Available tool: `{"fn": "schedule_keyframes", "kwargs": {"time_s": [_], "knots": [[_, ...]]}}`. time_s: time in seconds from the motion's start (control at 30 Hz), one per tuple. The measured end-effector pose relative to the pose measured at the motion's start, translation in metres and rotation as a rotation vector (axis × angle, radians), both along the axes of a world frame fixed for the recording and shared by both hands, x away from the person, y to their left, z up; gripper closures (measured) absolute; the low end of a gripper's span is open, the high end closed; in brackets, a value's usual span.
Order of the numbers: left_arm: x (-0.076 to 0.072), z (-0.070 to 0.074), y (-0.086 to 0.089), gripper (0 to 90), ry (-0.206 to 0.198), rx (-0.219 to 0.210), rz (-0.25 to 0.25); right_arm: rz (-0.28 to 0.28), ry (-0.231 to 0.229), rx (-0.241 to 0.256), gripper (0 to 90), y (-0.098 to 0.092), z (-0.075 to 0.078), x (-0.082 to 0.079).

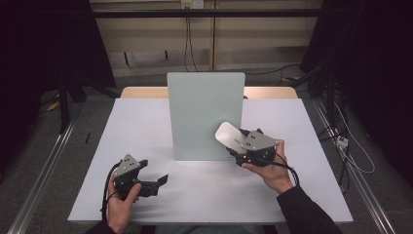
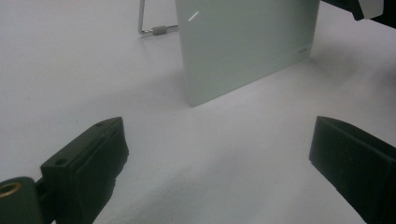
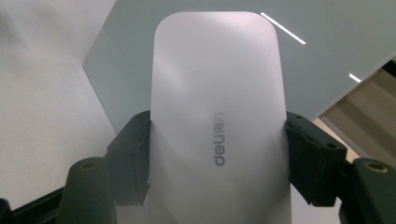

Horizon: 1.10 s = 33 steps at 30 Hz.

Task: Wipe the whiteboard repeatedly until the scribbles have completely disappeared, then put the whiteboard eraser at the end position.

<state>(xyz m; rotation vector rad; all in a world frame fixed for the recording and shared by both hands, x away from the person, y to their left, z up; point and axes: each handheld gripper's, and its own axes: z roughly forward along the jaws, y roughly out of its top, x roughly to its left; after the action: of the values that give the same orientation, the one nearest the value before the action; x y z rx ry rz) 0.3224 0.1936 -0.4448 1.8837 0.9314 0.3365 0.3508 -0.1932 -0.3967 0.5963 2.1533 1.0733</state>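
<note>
My right hand-held gripper (image 3: 217, 154) clamps the eraser (image 3: 217, 116) flat-on toward the board (image 1: 204, 114) at twelve o'clock, ready for wiping; my left hand-held gripper (image 2: 217, 163) idles open above the bench (image 1: 146, 122).

White rounded eraser (image 3: 217, 121) raised against upright pale-green board (image 1: 204, 114)
</note>
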Motion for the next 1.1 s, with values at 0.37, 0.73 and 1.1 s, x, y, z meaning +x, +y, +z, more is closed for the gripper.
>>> {"fn": "schedule_keyframes", "kwargs": {"time_s": [0.37,0.73,1.1], "knots": [[-0.002,0.001,0.0,4.1,-0.005,-0.001,0.002,0.027,0.1,0.052,31.2,-0.001,-0.004,-0.006],[-0.001,0.0,0.003,4.1,0.0,-0.005,0.001,0.021,0.183,0.074,31.2,-0.008,-0.002,-0.007],[-0.003,0.002,-0.001,4.1,-0.004,-0.002,-0.014,0.025,0.298,0.076,31.2,-0.007,-0.006,-0.012]]}}
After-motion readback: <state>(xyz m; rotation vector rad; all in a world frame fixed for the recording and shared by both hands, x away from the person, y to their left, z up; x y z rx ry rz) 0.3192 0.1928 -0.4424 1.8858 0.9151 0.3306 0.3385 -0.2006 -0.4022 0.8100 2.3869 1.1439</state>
